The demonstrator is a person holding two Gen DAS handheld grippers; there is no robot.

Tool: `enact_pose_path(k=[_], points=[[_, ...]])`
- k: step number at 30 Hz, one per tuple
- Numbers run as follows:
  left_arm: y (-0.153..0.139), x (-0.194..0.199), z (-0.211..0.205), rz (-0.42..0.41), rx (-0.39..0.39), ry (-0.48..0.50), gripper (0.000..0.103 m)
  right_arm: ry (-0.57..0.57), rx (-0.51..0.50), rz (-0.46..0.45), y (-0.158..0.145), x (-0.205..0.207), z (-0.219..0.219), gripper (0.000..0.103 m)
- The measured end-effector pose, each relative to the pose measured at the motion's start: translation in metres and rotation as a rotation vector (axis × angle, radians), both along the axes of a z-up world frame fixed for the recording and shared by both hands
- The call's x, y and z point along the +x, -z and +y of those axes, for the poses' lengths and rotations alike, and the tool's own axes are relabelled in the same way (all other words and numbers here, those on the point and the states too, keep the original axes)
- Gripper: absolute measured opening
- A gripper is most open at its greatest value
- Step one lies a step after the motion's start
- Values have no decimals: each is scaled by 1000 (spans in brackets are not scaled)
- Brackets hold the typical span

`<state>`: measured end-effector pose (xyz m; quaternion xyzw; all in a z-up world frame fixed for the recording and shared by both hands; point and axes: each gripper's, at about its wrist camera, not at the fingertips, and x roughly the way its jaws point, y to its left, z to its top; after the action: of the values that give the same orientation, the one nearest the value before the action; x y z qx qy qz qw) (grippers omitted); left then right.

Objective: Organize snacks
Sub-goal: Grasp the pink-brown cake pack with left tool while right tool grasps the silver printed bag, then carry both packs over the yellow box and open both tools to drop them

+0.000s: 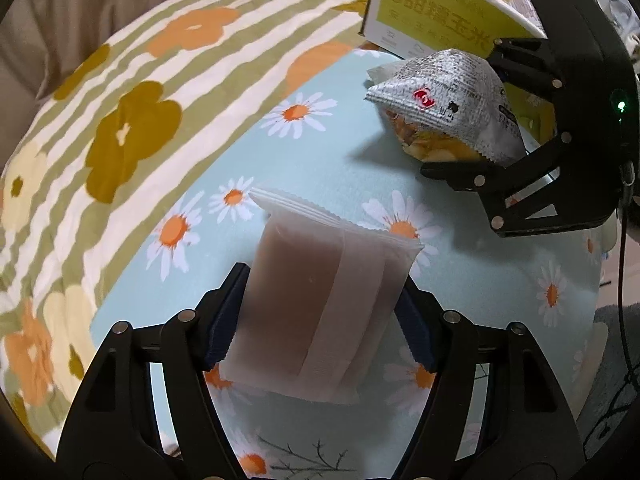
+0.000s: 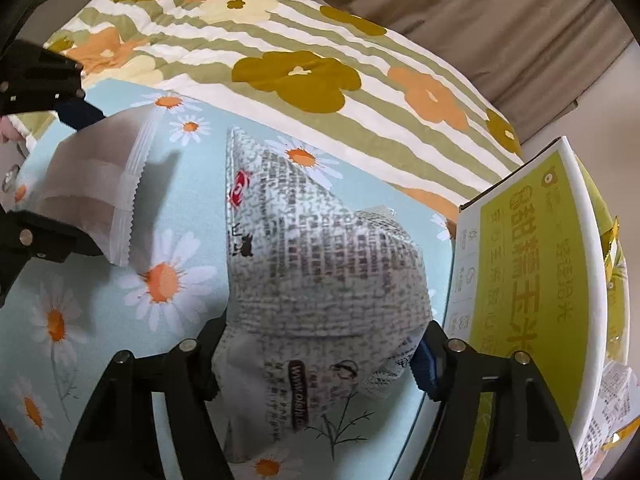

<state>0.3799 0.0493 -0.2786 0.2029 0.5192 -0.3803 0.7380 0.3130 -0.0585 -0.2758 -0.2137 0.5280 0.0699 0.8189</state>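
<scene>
My left gripper (image 1: 320,320) is shut on a translucent brownish packet (image 1: 304,280) with crimped ends, held a little above the daisy cloth. In the right wrist view the same packet (image 2: 100,168) sits in the left gripper (image 2: 72,178) at the left edge. My right gripper (image 2: 320,344) is shut on a silver printed snack bag (image 2: 320,260), whose sides are pinched between the pads. From the left wrist the silver bag (image 1: 440,96) shows orange snacks through a clear window, with the right gripper (image 1: 480,116) around it. I cannot tell whether the bag touches the cloth.
A light blue daisy tablecloth (image 1: 340,160) covers the surface. A yellow-green and white carton (image 2: 520,260) stands just right of the silver bag, also at the top in the left wrist view (image 1: 436,8). A striped floral quilt (image 2: 300,72) lies behind, with a beige curtain beyond.
</scene>
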Motion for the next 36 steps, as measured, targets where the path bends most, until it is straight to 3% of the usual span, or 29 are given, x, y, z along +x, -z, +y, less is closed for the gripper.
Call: enact_pose_path(k=[13,17,21,27,32,36], points=[[-60,-26,8,-36,-59,-126,60,39,230,-129,-104,-45,-16,66],[-64,-36,4,24,-93,-201,59,29,278,-164,-124,-60,-33,66],[-80,-53,-6,15,-120,-268,59,-6,325,-197,-144,-75,-54,66],[-139,-75,-32,-36,-224,-362,59,-34,371,-263,-185,-101,-94,66],[-200,-90,-67,-112,-300,-368,59,-20,381,-331,-223,-119,-144,66],[-231,-97,-104,-141,-350,-351,59,7,372,-356,-234,-127,-183,66]])
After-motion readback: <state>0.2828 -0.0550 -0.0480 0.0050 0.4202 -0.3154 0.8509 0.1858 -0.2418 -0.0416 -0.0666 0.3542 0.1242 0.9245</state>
